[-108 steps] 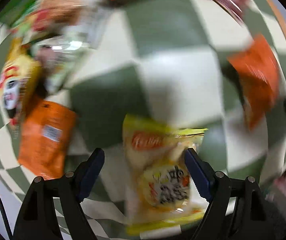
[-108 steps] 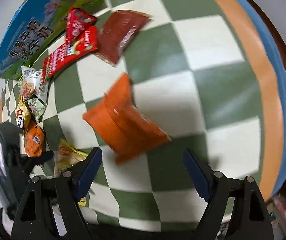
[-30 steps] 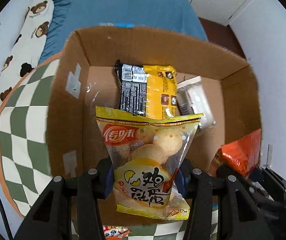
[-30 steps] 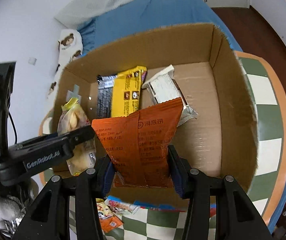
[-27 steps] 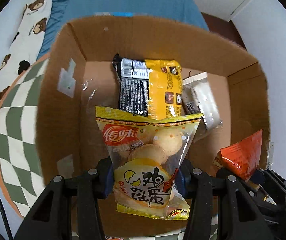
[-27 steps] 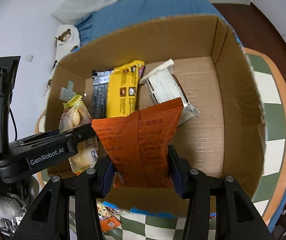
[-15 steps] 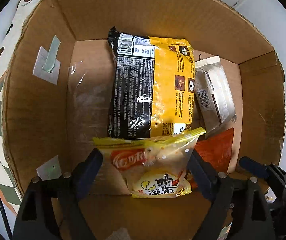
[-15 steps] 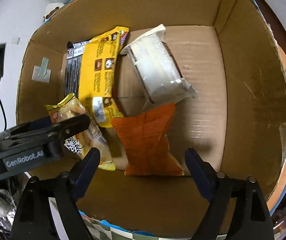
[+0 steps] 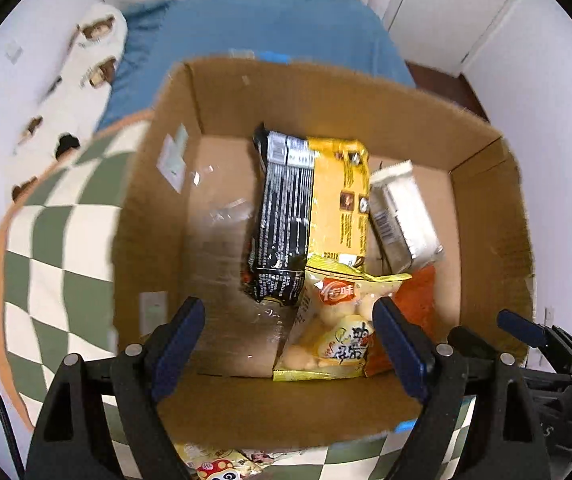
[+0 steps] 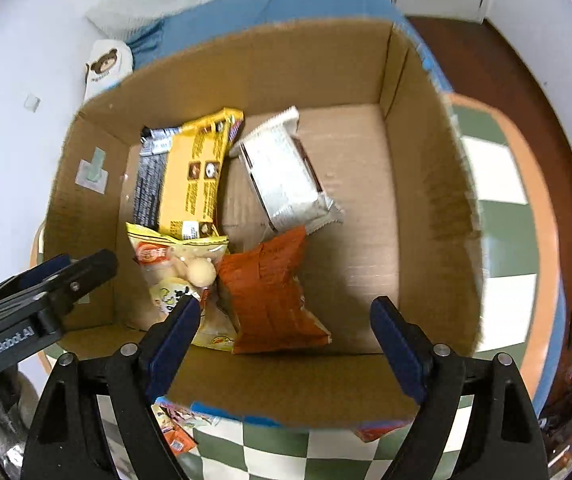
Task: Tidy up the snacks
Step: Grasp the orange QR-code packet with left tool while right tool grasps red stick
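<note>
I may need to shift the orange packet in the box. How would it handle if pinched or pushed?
The orange packet looks creased and puffy, so probably floppy and light. Its glossy film may slip. It lies flat against the yellow bag, so a push would likely slide it, not tip it.

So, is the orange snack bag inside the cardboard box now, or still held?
Inside. The orange snack bag lies flat on the cardboard box floor beside the yellow bag; the right gripper has its jaws open, empty.

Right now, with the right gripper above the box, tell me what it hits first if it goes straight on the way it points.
Probably the orange snack packet, lying in the cardboard box just left of the line between the open jaws of the right gripper. Bare box floor lies beside it; depth is unclear.
</note>
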Tool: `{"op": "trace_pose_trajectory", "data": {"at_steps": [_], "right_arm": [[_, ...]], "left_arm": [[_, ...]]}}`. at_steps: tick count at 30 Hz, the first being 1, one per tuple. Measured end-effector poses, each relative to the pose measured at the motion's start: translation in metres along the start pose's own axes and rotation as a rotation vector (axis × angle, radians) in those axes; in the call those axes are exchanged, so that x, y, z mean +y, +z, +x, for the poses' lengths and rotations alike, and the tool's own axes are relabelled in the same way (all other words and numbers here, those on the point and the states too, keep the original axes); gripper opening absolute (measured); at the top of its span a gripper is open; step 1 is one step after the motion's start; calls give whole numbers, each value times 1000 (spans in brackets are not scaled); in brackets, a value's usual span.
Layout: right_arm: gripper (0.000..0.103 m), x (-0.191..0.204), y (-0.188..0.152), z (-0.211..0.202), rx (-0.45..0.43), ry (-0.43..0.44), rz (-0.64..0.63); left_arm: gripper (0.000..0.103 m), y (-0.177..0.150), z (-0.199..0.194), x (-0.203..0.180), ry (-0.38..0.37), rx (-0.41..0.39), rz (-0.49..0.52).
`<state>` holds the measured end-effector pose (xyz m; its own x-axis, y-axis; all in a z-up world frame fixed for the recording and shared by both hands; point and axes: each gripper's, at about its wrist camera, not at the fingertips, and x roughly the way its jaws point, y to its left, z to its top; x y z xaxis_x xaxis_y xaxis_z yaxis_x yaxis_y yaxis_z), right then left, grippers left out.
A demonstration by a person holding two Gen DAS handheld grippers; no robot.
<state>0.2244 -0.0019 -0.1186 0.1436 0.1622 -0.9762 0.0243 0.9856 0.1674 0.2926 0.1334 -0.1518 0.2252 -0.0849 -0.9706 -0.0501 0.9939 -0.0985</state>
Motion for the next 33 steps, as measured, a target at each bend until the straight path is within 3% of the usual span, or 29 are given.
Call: {"op": "trace_pose_trajectory", "data": {"at_steps": [7, 20, 25, 28, 33], "right_arm": [[89, 5, -25, -49, -119, -6, -21], [89, 16, -72, -117, -258, 6, -17], [89, 15, -97, -118, -235, 59, 19], [89, 14, -117, -97, -171, 103, 45], [89, 21, -157, -42, -31, 145, 47]], "left_arm": [[86, -30, -51, -3, 35, -148, 15], [86, -71, -110, -5, 42, -264, 10], [86, -94, -106, 14, 22, -233, -41], [86, -120, -89, 35, 45, -183, -86], [86, -179, -36, 85, 37, 5, -250]]}}
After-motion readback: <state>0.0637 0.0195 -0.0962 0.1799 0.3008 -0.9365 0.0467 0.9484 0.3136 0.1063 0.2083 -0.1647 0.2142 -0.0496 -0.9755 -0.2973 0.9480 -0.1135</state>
